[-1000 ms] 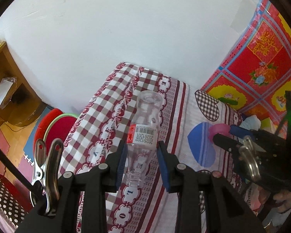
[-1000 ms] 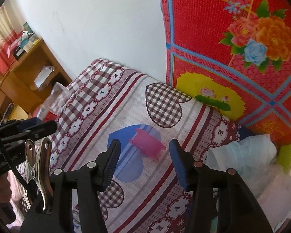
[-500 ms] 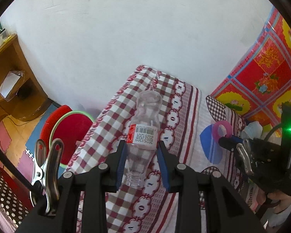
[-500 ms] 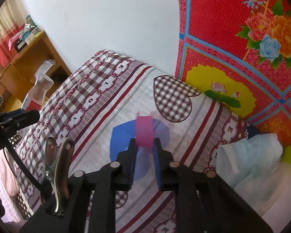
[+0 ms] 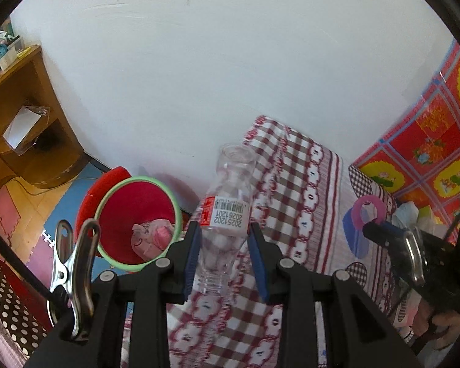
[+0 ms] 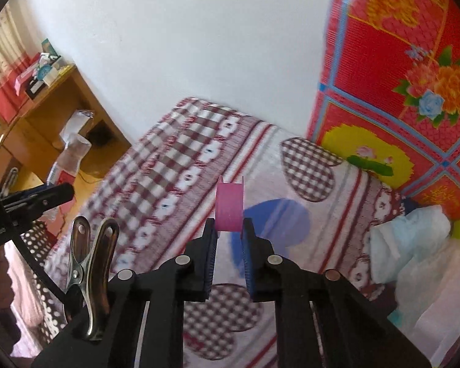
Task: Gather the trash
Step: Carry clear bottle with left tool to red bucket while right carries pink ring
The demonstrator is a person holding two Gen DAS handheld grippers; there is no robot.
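At the bottom centre of the left wrist view, a clear plastic bottle is pinched between the pads of the left gripper and is carried off the checked bedspread, with a red bin rimmed in green seen beyond it at lower left. In the right wrist view, a pink ring is clamped edge-on at the tips of the right gripper, whose jaws have just been closing on it, and is held clear above the bedspread at frame centre.
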